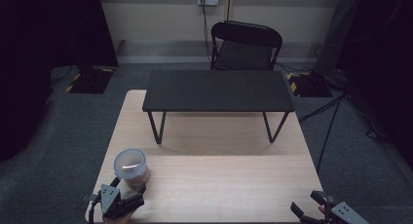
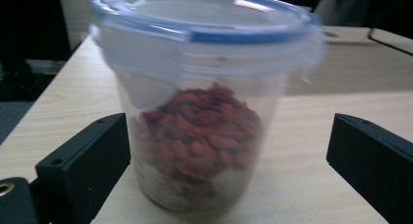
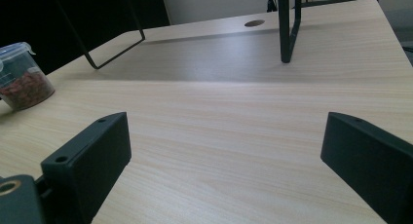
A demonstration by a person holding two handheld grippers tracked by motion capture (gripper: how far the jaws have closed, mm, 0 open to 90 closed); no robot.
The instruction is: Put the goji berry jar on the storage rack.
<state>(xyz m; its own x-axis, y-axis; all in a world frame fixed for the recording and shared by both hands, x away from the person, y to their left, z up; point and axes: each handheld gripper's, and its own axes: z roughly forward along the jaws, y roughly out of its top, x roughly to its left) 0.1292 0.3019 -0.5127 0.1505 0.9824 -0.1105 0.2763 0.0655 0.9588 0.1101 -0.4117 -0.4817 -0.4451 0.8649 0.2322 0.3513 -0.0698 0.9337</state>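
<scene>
1. Black jaws of the left gripper [image 2: 229, 151] stand wide open around the clear plastic tub with a blue-rimmed lid and red dried berries inside [image 2: 199, 102], not squeezing it yet.
2. That tub sits upright at the near left corner of the light wooden table [image 1: 219, 180], ready to grab.
3. Waiting at the near right corner, the right gripper [image 3: 226, 156] is open and holds nothing.
</scene>
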